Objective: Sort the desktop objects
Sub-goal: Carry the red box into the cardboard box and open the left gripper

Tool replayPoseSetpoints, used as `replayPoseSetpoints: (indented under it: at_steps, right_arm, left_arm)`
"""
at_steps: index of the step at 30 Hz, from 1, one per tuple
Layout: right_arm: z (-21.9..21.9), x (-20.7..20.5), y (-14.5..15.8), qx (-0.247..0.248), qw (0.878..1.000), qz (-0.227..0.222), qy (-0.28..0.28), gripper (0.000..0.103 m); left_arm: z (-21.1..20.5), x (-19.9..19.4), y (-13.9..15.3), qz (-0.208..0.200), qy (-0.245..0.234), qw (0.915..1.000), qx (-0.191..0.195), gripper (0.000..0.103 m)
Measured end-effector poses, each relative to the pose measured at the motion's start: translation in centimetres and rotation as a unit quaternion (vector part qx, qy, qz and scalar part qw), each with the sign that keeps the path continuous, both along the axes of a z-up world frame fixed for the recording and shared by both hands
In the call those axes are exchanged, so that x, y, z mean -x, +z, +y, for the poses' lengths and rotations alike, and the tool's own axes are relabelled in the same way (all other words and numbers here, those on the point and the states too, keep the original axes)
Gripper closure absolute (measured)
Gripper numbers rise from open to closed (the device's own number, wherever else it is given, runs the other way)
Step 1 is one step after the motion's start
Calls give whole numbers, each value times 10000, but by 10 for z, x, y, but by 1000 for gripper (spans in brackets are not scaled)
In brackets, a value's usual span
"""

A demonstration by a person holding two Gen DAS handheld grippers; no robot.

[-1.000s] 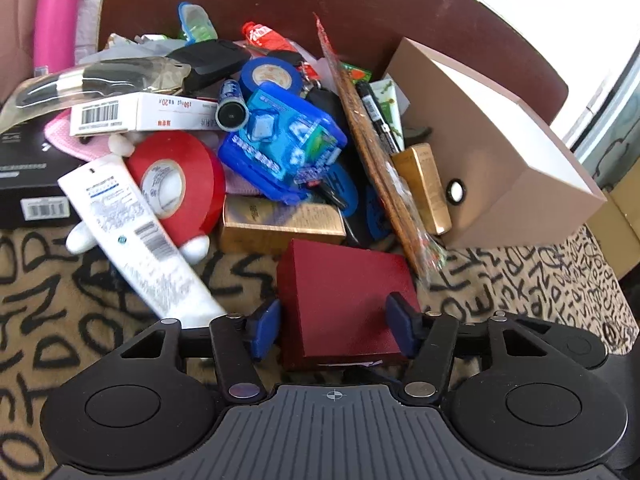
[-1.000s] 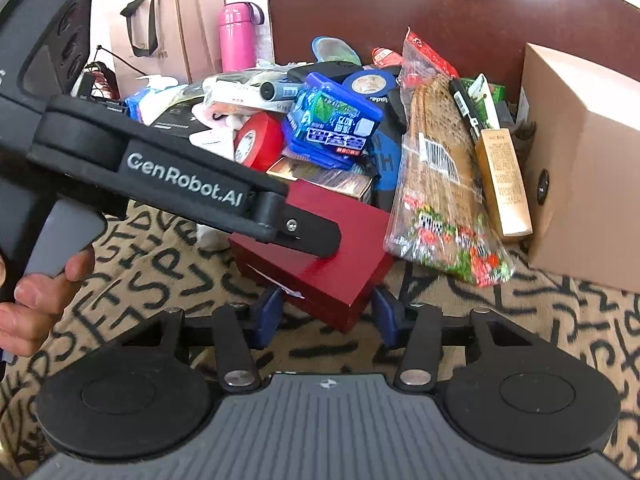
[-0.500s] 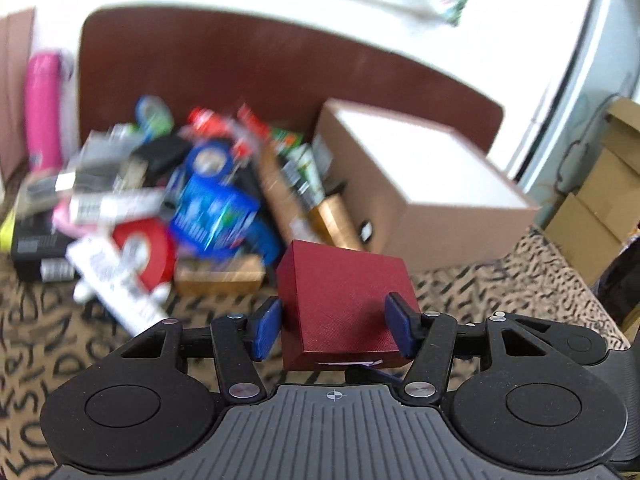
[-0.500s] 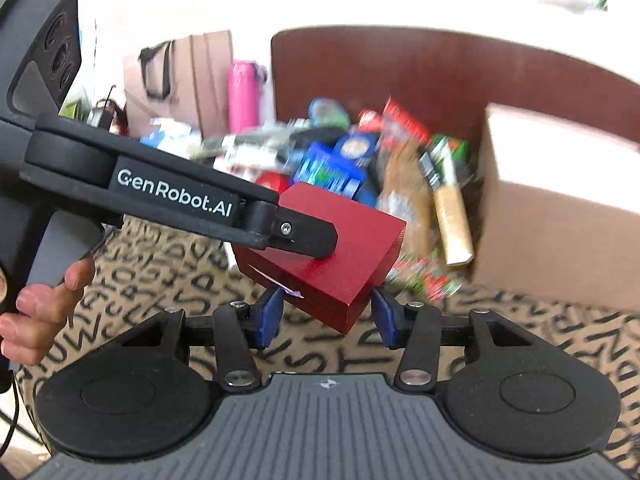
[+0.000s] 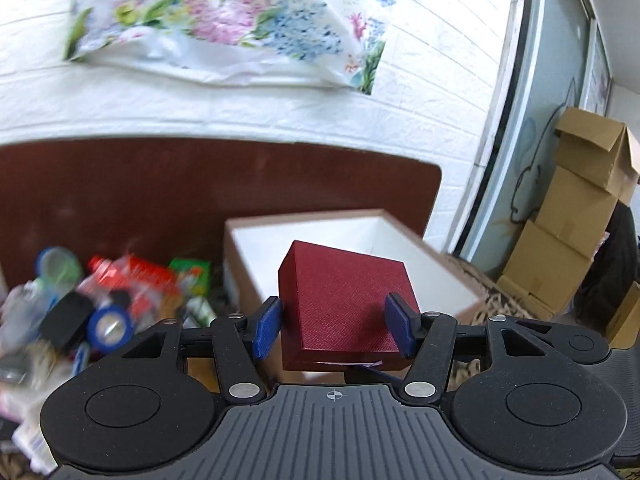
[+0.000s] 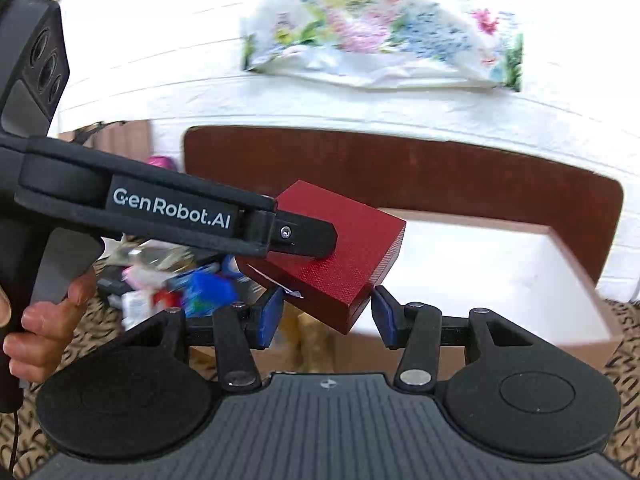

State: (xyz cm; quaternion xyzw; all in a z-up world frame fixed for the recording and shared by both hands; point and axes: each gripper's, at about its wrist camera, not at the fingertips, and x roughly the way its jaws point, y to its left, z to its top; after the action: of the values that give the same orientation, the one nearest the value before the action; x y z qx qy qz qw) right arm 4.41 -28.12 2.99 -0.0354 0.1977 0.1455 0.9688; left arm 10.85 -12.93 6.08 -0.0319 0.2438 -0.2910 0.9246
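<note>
Your left gripper (image 5: 334,326) pinches the red box (image 5: 346,310) between its blue pads, aloft before the open white-lined carton (image 5: 448,280). Your right gripper (image 6: 326,314) hangs open, empty. The carton looks bare; the blurred pile (image 5: 104,304) awaits sorting, so most work remains. Patterned cloth (image 6: 624,364) covers the desk; a white brick wall (image 5: 248,108) stands behind.

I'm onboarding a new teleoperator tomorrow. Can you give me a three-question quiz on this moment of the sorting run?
1. True or false: the left gripper is clamped on the red box.
2. What colour is the inside of the open cardboard box?
3. Is the right gripper holding anything? A) yes B) no

Key: 1 true; 2 white; 3 B, its jaws stand open with the red box beyond them.
</note>
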Motion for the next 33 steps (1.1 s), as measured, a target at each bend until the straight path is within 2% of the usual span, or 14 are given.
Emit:
replayPoseSetpoints:
  at_steps: [7, 14, 24, 25, 29, 31, 32, 33]
  right_arm:
    - [-31, -77, 7, 28, 9983, 569, -128, 49]
    - [-49, -149, -10, 276, 9916, 1262, -88, 49]
    - [-60, -223, -48, 443, 9772, 2076, -65, 49]
    - [-61, -229, -52, 438, 9756, 2152, -71, 49]
    - [-57, -255, -66, 555, 9681, 2441, -141, 49]
    - [-51, -265, -72, 696, 9652, 2510, -217, 47]
    - [-49, -267, -74, 728, 9642, 2540, -221, 42]
    - [-47, -270, -76, 775, 9639, 2532, -288, 35]
  left_arm:
    - [-42, -69, -4, 215, -40, 9998, 15, 45]
    - [-62, -132, -31, 761, -66, 9971, 73, 45]
    - [-87, -192, -74, 1184, -50, 9922, -397, 45]
    - [-88, -198, -78, 1286, -30, 9909, -390, 40]
    - [-97, -209, -83, 1117, -63, 9918, -612, 44]
    - [-99, -216, -83, 1149, -32, 9915, -602, 33]
    - [-98, -218, -82, 1135, 8, 9919, -566, 17]
    - [-96, -220, -81, 1117, 55, 9924, -512, 12]
